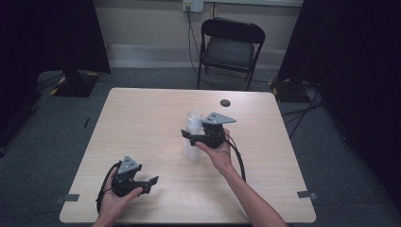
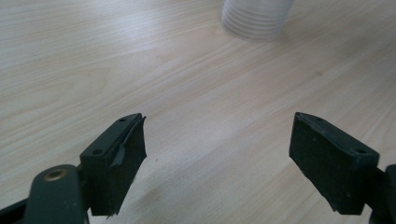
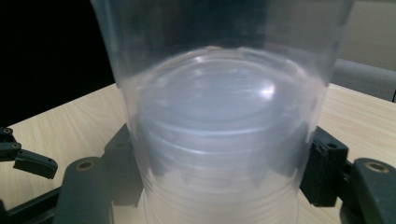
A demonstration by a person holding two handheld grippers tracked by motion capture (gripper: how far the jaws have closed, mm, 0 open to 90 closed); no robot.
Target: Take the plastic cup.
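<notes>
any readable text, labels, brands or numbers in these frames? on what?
None readable. The stack of clear plastic cups is unprinted, as are the right gripper, the left gripper and the table. The wall outlet plate behind the chair is too small to show any marking.

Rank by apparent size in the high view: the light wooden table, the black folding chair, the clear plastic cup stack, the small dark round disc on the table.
1. Light wooden table
2. Black folding chair, though it stands farther from the camera
3. Clear plastic cup stack
4. Small dark round disc
</notes>
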